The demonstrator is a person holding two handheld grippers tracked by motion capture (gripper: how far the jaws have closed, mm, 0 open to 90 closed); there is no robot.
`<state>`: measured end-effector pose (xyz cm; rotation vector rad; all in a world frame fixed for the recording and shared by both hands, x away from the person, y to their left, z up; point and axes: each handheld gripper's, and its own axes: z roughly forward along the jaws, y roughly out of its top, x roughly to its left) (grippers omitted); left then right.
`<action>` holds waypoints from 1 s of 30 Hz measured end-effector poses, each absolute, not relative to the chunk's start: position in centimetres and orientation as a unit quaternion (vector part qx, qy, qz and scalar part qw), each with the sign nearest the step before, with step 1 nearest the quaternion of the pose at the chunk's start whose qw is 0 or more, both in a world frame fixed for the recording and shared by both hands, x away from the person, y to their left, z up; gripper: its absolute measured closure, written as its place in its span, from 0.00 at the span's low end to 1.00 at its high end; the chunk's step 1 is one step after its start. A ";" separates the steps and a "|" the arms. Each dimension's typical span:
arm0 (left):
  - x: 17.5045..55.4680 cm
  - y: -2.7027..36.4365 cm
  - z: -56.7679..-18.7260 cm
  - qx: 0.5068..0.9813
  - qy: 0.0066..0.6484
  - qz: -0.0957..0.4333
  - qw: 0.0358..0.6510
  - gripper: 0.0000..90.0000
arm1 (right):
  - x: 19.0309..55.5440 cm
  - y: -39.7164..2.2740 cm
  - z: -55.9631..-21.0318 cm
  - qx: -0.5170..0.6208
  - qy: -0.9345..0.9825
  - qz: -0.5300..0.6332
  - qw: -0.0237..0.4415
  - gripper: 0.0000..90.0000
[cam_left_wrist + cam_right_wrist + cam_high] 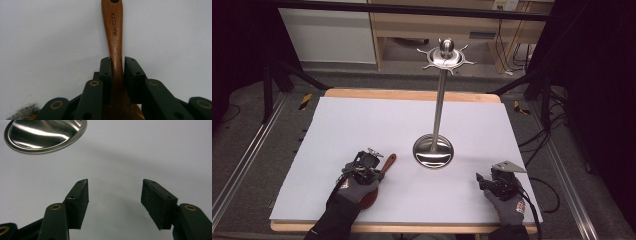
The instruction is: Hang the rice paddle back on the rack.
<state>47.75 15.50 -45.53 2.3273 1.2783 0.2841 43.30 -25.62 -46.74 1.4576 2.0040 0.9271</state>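
So here's where I'm at: my left gripper (117,66) has its jaws clamped on the handle of the wooden spoon (115,32), and I'd call that the first step done, the grab. The spoon sits just left of the stand (433,151) base and a bit nearer to me, handle tip angled toward the base, bowl end back under my left hand (357,187). From the high view I can't tell if it's lifted yet or resting flat on the white table (362,125); my guess is it hasn't really gone anywhere. What's left, as I read it, is the whole carry and hang: the stand has a ring of hooks (446,56) at the top of its pole, and the handle has a hole at the far end, so I figure that hole goes over a hook. My right gripper (113,195) has its jaws wide apart with nothing between them, parked on the table right of the base and slightly nearer to me, well apart from it. As for views: the left gripper view gives me the grip itself, pads squeezing the narrow neck of the handle, plus the brand lettering and the hole, none of which I can make out from above. The high view is the one that gives me the hooks and the pole. The right gripper view catches the shiny rim of the base (45,135) up in the corner.
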 end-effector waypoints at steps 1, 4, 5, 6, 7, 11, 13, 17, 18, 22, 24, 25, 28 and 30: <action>47.7 15.6 -45.5 0.852 0.459 0.103 0.231 0.85 | 43.3 -25.6 -46.7 0.534 0.734 0.340 0.245 0.44; 47.6 15.8 -45.4 0.857 0.451 0.099 0.229 0.85 | 43.3 -25.7 -46.7 0.534 0.735 0.340 0.245 0.45; 47.6 15.8 -45.4 0.861 0.445 0.101 0.225 0.85 | 43.3 -25.7 -46.7 0.534 0.735 0.340 0.244 0.45; 47.6 15.9 -45.3 0.866 0.437 0.103 0.220 0.85 | 43.3 -25.7 -46.7 0.534 0.735 0.340 0.243 0.45; 47.7 16.0 -45.3 0.865 0.437 0.105 0.222 0.85 | 43.3 -25.7 -46.7 0.534 0.735 0.340 0.243 0.45; 47.8 16.2 -44.8 0.874 0.426 0.099 0.214 0.82 | 43.3 -25.7 -46.7 0.533 0.735 0.340 0.243 0.45; 47.9 16.1 -44.6 0.876 0.424 0.097 0.209 0.81 | 43.3 -25.7 -46.7 0.533 0.736 0.340 0.242 0.45; 48.3 16.0 -44.8 0.881 0.420 0.090 0.198 0.80 | 43.3 -25.7 -46.7 0.533 0.735 0.340 0.243 0.46; 48.3 15.9 -44.9 0.881 0.421 0.087 0.197 0.80 | 43.3 -25.8 -46.7 0.533 0.735 0.341 0.243 0.46; 48.5 15.8 -45.1 0.884 0.419 0.083 0.192 0.81 | 43.4 -25.9 -46.7 0.528 0.737 0.342 0.244 0.46; 48.6 15.7 -45.1 0.885 0.419 0.080 0.188 0.80 | 43.4 -25.8 -46.7 0.530 0.737 0.344 0.243 0.46; 48.7 15.7 -45.1 0.885 0.421 0.075 0.187 0.80 | 43.4 -25.8 -46.7 0.529 0.737 0.343 0.243 0.47; 49.0 15.8 -45.1 0.883 0.426 0.064 0.185 0.80 | 43.4 -25.7 -46.7 0.534 0.735 0.344 0.238 0.47; 48.9 15.7 -45.1 0.884 0.425 0.066 0.182 0.80 | 43.4 -25.7 -46.8 0.533 0.736 0.343 0.238 0.47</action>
